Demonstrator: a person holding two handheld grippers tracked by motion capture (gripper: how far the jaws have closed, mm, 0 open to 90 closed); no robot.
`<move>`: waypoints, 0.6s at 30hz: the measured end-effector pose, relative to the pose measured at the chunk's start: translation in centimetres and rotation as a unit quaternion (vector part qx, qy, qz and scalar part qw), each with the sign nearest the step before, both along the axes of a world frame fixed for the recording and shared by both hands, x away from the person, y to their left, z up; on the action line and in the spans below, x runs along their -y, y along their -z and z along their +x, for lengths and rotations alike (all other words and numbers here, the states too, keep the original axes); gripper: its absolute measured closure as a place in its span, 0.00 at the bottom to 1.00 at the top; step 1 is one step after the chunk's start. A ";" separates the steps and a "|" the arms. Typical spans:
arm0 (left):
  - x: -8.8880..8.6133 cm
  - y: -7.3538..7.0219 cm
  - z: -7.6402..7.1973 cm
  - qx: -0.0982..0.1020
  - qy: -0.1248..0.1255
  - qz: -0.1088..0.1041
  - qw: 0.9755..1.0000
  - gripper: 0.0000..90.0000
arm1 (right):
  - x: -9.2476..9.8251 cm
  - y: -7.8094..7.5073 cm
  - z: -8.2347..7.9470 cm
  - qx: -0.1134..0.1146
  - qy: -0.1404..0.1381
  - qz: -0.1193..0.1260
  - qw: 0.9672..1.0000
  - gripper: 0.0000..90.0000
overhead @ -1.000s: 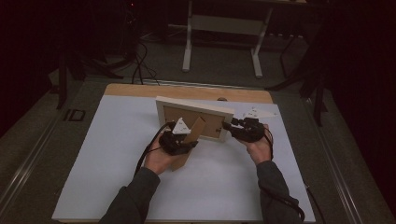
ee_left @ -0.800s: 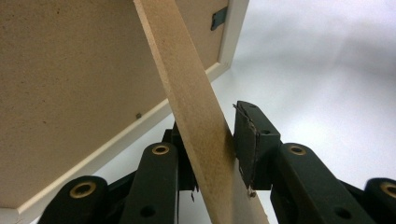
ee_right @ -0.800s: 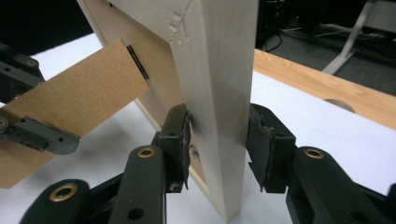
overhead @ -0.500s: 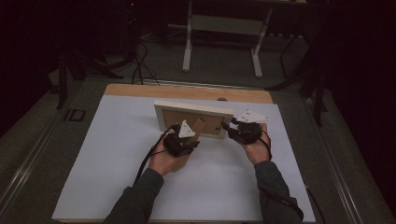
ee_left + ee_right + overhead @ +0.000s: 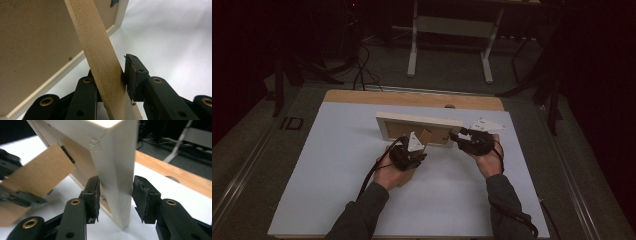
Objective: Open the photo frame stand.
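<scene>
The picture frame (image 5: pixel 419 127) stands on edge on the white table (image 5: pixel 322 170), its brown back toward the person, and everything else is placed from it.

At the frame's back, a little left of its middle, the left gripper (image 5: pixel 408 154) holds the cardboard stand leg (image 5: pixel 426 136) that slants down from the backing. In the left gripper view the leg (image 5: pixel 103 65) runs slantwise between the black jaws, with the right pad flat against its edge and the other jaw behind it, so the grip is narrow and closed on the leg.

At the frame's right end, the right gripper (image 5: pixel 463 136) straddles the pale wooden edge (image 5: pixel 117 175). Its jaws have just been opening; in the right gripper view the left pad sits right by the wood and the right pad stands off with a visible gap, so the hold is loosened.

The high view alone gives both forearms and the table's wooden far edge (image 5: pixel 362 97). The left gripper view alone shows a small metal clip (image 5: pixel 114 2) on the backing. The right gripper view shows the left gripper (image 5: pixel 15 195), blurred, on the leg (image 5: pixel 37 170).
</scene>
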State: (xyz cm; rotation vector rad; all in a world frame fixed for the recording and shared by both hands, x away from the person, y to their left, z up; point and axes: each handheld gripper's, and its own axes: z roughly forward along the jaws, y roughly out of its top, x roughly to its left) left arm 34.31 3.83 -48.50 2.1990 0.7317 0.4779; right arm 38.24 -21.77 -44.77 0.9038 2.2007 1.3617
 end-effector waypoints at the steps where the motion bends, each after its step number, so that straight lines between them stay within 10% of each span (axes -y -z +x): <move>1: -0.1 0.1 -0.1 0.001 0.001 0.001 1.000 0.81 | 0.0 0.0 0.0 0.000 0.000 0.000 1.000 0.64; 18: -1.7 0.0 -0.8 -0.020 0.007 -0.059 0.998 0.74 | 0.2 0.4 -0.8 -0.007 -0.009 0.009 1.000 0.62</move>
